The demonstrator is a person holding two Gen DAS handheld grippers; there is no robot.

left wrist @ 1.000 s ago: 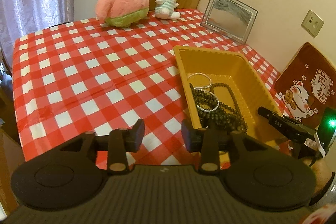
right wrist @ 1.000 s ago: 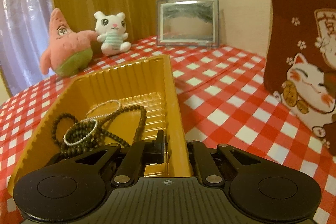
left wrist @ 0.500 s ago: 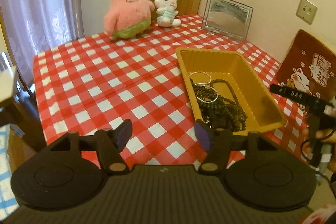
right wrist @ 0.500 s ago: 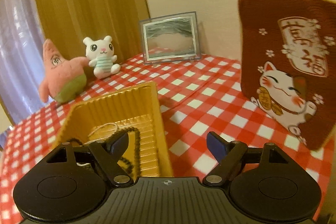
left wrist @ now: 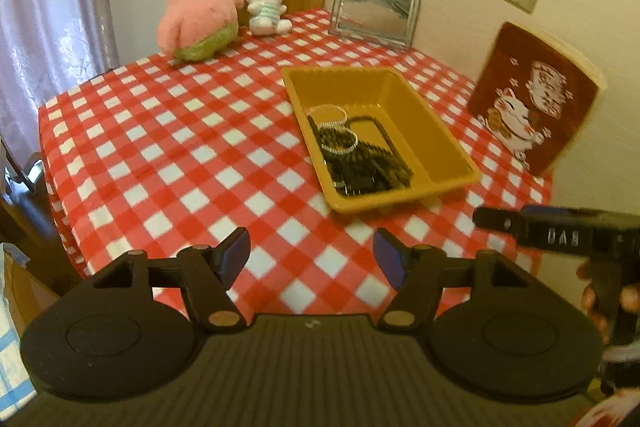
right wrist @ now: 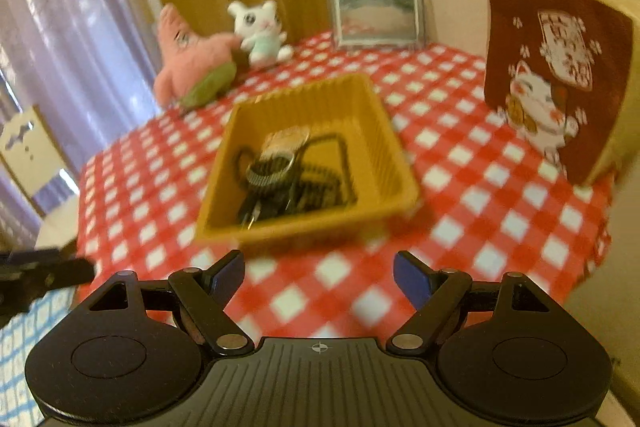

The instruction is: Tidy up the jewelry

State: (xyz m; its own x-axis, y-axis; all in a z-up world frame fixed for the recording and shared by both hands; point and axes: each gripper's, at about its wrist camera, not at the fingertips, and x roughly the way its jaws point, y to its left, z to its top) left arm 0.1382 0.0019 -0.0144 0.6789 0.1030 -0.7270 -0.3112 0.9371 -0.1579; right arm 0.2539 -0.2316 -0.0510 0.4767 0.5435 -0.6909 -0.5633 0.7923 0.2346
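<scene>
We see a smooth, slightly glossy yellow plastic tray [left wrist: 436,131] on a checked tablecloth [left wrist: 168,147] with a soft sheen. The pink toy [left wrist: 196,11] looks plush and fuzzy. The grippers' bodies are matt black plastic.

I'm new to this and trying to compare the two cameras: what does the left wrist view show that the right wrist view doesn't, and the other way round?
Only the left wrist view: the right gripper seen from the side at the right edge, with fingers on its handle, and the left gripper up close, its jaws opening on nothing.

Only the right wrist view: its own open, empty gripper up close, and a blue checked cloth at lower left.

Both: the yellow tray of beads, two plush toys, the picture frame, the cat cushion and the red checked tablecloth.
</scene>
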